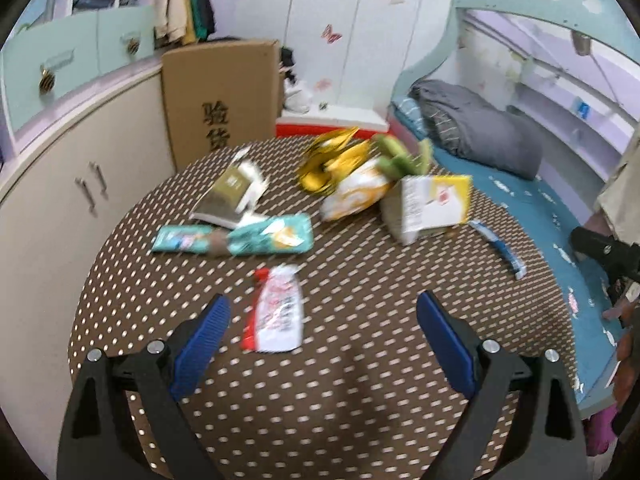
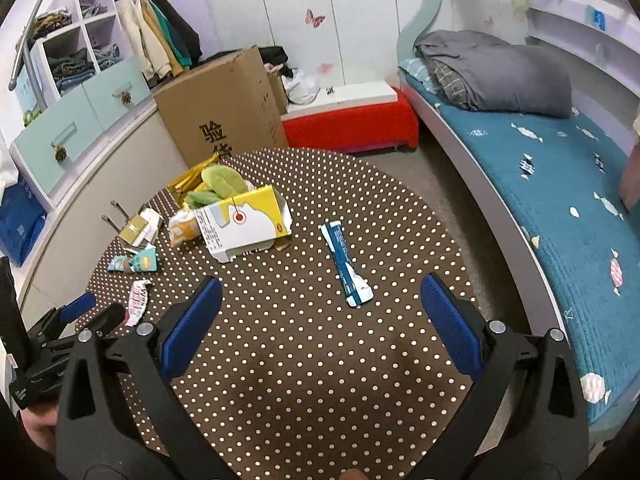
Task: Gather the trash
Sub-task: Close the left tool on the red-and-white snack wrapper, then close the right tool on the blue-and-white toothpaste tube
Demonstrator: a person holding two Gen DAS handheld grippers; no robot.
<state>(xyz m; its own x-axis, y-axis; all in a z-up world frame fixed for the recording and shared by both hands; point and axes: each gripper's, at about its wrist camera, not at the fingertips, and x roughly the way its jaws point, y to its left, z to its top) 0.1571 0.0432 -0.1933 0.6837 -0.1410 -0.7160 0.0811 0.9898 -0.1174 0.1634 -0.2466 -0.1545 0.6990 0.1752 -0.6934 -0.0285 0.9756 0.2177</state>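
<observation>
Trash lies on a round brown dotted table (image 1: 360, 380) (image 2: 304, 380). A red-and-white wrapper (image 1: 276, 316) (image 2: 137, 300) lies just ahead of my open, empty left gripper (image 1: 323, 320), nearer its left finger. A teal wrapper (image 1: 236, 236) (image 2: 136, 262), a gold-and-white packet (image 1: 232, 196) (image 2: 140, 228), a yellow-and-white carton (image 1: 432, 208) (image 2: 244, 228) and yellow and green bags (image 1: 348, 172) (image 2: 208, 188) lie further back. A blue-and-white sachet (image 1: 500, 250) (image 2: 346, 268) lies ahead of my open, empty right gripper (image 2: 322, 300). The left gripper also shows in the right wrist view (image 2: 92, 312).
A cardboard box (image 1: 224, 96) (image 2: 224, 116) stands behind the table. Cabinets with drawers (image 1: 80, 184) run along the left. A bed with blue cover (image 2: 560, 200) and grey pillow (image 2: 500, 72) is at the right. A red-and-white bench (image 2: 352, 120) is at the back.
</observation>
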